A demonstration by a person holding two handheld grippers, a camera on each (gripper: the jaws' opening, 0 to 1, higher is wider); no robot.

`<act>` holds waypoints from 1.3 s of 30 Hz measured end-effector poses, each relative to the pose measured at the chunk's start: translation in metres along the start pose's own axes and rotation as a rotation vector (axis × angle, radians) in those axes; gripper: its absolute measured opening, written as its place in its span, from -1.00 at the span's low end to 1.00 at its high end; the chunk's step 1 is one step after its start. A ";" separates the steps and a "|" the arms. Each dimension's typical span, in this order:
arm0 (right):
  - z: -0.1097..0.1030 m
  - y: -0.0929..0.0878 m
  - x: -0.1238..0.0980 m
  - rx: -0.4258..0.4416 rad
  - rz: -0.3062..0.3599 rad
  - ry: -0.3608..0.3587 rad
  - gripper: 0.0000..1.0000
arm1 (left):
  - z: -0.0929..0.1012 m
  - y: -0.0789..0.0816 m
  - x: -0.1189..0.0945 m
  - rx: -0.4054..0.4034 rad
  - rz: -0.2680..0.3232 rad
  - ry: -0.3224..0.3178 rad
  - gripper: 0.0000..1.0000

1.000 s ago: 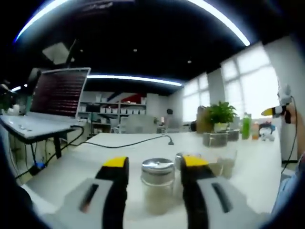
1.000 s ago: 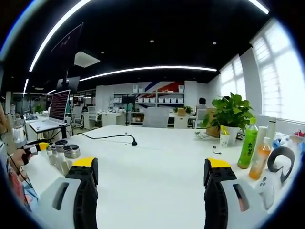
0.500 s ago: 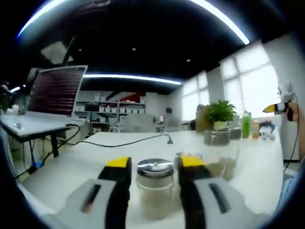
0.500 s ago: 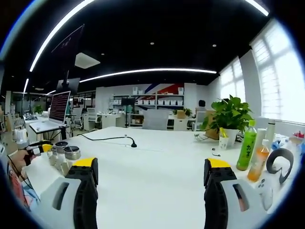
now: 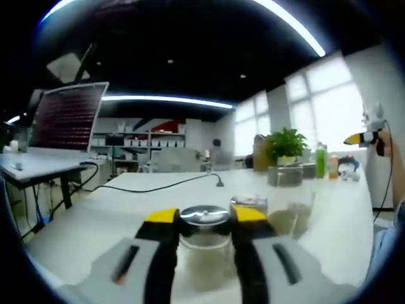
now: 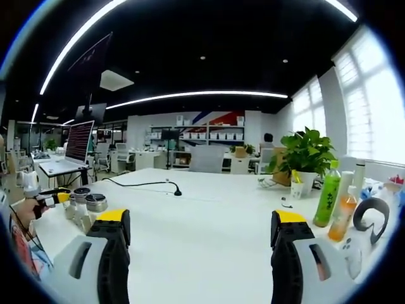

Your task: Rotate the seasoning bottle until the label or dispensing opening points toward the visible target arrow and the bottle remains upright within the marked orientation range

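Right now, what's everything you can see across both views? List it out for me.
seasoning bottle: one, clear with silver lid, between the left gripper's jaws
other jars: about three, silver-lidded, beside it
white table: one, underneath
black cable: one, on table
drink bottles: green and orange, right side
potted plant: green, behind bottles
laptop: one, far left desk
left gripper: yellow-tipped, closed around bottle
right gripper: yellow-tipped, open, holding nothing

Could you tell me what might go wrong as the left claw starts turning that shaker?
The left claw grips the metal-lidded seasoning bottle high, near the lid, so a twist could tip it. A second shaker and a clear glass stand close beside it and could get knocked. No target arrow shows, so alignment is hard to judge.
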State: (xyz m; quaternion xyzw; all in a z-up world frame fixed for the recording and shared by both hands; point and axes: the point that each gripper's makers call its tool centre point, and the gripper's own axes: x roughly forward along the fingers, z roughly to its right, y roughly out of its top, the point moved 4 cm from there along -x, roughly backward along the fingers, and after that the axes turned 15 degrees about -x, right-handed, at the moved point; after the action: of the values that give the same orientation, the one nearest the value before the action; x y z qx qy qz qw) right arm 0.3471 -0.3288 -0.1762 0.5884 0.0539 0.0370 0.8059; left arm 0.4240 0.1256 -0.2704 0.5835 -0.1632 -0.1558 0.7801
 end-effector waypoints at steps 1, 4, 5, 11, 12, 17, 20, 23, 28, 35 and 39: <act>-0.001 0.002 -0.001 -0.007 0.007 -0.002 0.91 | 0.000 0.000 0.000 -0.001 -0.001 -0.003 -0.34; -0.001 0.002 -0.001 -0.013 0.009 -0.001 0.92 | -0.001 0.000 0.000 -0.011 -0.002 -0.014 -0.34; 0.000 0.001 -0.001 -0.009 0.006 -0.001 0.92 | -0.002 0.000 0.000 -0.011 -0.002 -0.018 -0.34; 0.004 0.000 0.000 0.008 0.005 -0.026 0.91 | -0.004 0.000 0.001 -0.014 -0.006 -0.060 -0.34; 0.005 0.000 0.000 0.008 0.001 -0.028 0.93 | -0.005 0.000 0.002 -0.013 -0.009 -0.068 -0.34; 0.003 0.000 0.000 0.009 -0.004 -0.024 0.94 | -0.008 0.000 0.002 -0.015 -0.007 -0.136 -0.34; 0.001 0.000 0.000 0.006 -0.005 -0.018 0.94 | -0.008 0.001 0.003 -0.009 -0.016 -0.154 -0.34; 0.000 0.000 0.000 0.006 -0.006 -0.016 0.94 | -0.008 0.001 0.002 -0.015 -0.022 -0.170 -0.34; -0.001 0.001 0.000 -0.002 -0.002 -0.016 0.95 | -0.009 0.001 0.002 -0.021 -0.035 -0.194 -0.34; -0.001 0.001 -0.001 -0.005 -0.002 -0.014 0.95 | -0.011 0.002 0.002 -0.031 -0.062 -0.260 -0.34; -0.002 0.001 -0.002 -0.007 -0.002 -0.009 0.95 | -0.013 0.002 0.004 -0.028 -0.085 -0.312 -0.34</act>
State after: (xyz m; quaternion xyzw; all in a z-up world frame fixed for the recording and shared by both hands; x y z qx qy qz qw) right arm 0.3453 -0.3269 -0.1757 0.5857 0.0507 0.0336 0.8083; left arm 0.4336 0.1357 -0.2712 0.5478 -0.2554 -0.2797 0.7459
